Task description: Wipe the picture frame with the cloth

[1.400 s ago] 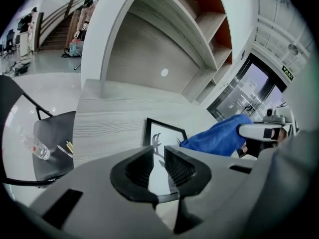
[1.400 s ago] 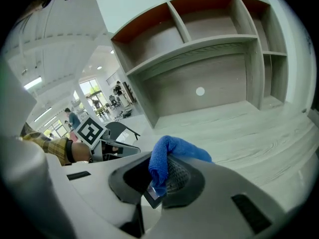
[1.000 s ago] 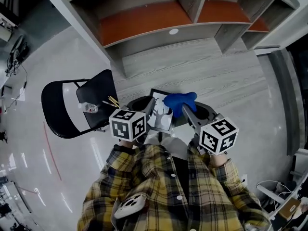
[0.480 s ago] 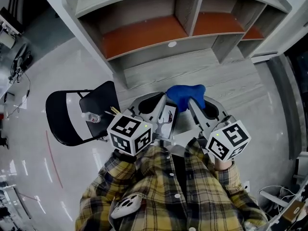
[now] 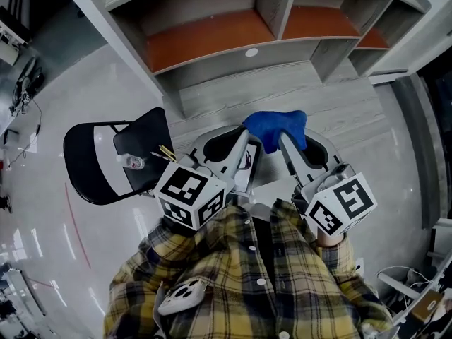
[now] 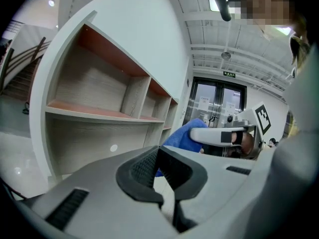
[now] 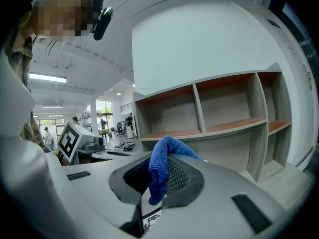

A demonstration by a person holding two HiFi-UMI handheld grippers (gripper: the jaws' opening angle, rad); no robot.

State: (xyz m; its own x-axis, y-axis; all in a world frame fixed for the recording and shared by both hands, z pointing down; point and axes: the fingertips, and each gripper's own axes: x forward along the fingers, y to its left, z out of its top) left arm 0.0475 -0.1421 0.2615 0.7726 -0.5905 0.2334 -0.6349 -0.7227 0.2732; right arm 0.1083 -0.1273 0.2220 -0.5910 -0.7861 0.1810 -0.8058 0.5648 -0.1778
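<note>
While you hold both tongs up before the shelf (image 5: 212, 37), read across from your left:

Left tongs (image 6: 160, 167): clenched, by their own view, on an edge of the frame. A pale strip with a dark border sits in the narrow gap.
Frame (image 5: 247, 167): held off the floor near your chest, between the two tongs. Its long side seems to run away from you, along the left tongs.
Cloth (image 5: 275, 127): blue and bunched, just right of the frame's far end. Whether it touches the frame can't be told.
Right tongs (image 7: 158, 176): gripping the cloth, with a fold hanging over the pads. The frame's printed face shows below them.
Relation that matters: the frame lies left of the cloth and below it, so the wipe probably calls for your right hand to come leftward and down while your left holds steady.
</note>
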